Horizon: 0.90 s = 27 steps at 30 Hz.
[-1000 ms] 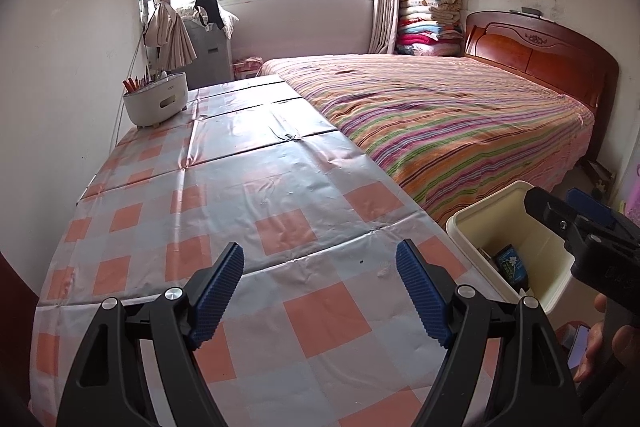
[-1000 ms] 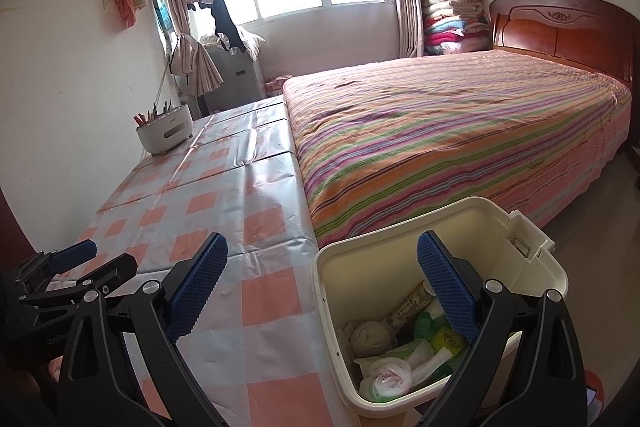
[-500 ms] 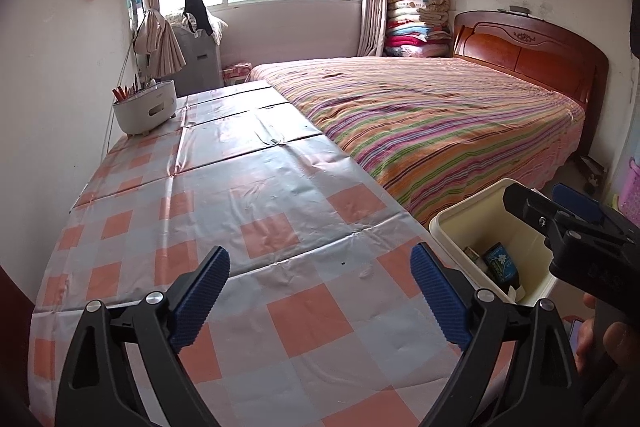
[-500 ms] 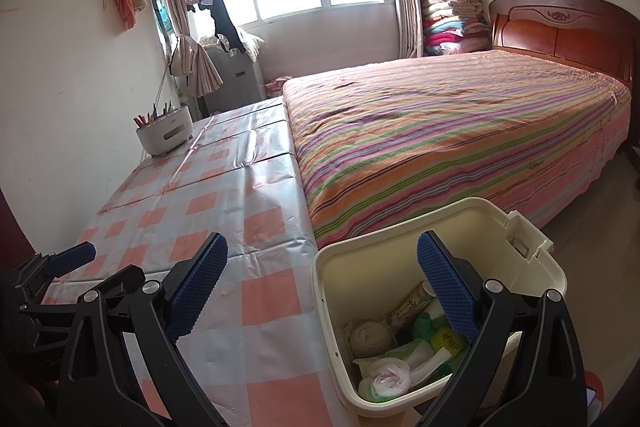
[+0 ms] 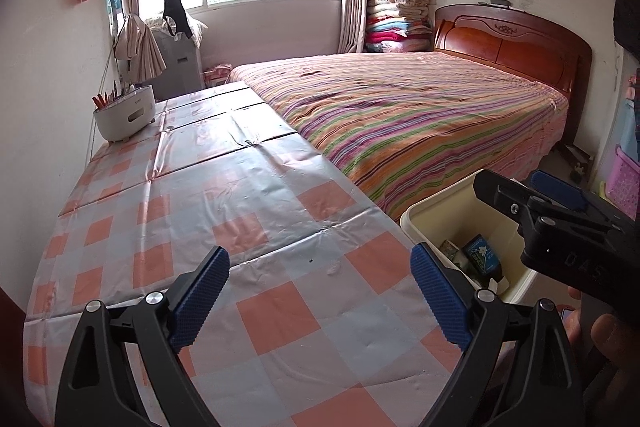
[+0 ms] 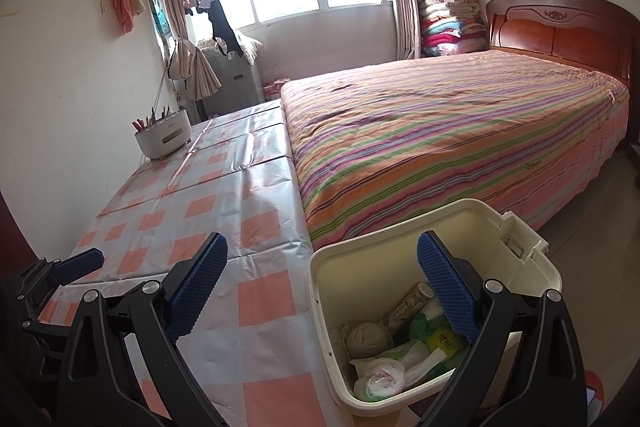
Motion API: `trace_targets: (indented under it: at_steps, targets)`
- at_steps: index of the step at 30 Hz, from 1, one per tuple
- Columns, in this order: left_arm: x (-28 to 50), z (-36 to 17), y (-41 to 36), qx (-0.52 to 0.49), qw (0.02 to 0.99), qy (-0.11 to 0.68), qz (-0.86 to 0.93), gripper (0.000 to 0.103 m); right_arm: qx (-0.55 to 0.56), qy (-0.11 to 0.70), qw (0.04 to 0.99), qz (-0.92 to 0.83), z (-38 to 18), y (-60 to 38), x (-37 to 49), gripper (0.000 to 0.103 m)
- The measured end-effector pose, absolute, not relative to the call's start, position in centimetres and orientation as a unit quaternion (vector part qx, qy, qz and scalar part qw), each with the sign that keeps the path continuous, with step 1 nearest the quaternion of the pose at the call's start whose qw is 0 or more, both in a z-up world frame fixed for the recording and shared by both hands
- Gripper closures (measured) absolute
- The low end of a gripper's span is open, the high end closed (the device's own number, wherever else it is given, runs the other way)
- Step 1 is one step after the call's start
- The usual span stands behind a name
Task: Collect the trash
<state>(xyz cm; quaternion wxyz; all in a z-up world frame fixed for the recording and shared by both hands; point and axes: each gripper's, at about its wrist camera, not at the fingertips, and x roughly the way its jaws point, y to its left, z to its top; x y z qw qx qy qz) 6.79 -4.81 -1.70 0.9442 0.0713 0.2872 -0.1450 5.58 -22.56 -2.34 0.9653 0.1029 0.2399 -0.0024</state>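
A cream plastic bin [image 6: 516,267] stands beside the table's right edge and holds trash: a white plastic bag [image 6: 380,375], green and yellow wrappers [image 6: 440,339], a paper ball [image 6: 366,337]. In the left wrist view the bin [image 5: 424,217] shows a dark packet [image 5: 482,253] inside. My left gripper [image 5: 320,293] is open and empty above the checked tablecloth [image 5: 224,187]. My right gripper [image 6: 322,287] is open and empty, its right finger over the bin. It also shows in the left wrist view [image 5: 560,223].
A white holder with pens [image 5: 124,113] stands at the table's far left by the wall. A bed with a striped cover [image 5: 420,123] runs along the table's right side. The left gripper shows at the lower left of the right wrist view [image 6: 60,267].
The left gripper has pulled back and risen a little and its jaws have opened wider. The right gripper and bin have hardly moved.
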Motion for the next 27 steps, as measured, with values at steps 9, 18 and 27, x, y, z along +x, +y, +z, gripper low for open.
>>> trace_targets:
  at_steps: [9, 18, 27]
  targets:
    - [6.4, -1.4, -5.3, 0.076, 0.948, 0.272, -0.146, 0.014, 0.107, 0.235, 0.966, -0.009, -2.1, -22.9, 5.2, 0.009]
    - [6.1, -1.2, -5.5, 0.086, 0.956, 0.247, -0.131, 0.013, 0.112, 0.233, 0.966, -0.012, -2.2, -23.2, 4.9, 0.009]
    - [5.9, -1.4, -6.1, 0.1, 0.956, 0.243, -0.132, 0.013, 0.113, 0.233, 0.966, -0.012, -2.2, -23.3, 4.9, 0.008]
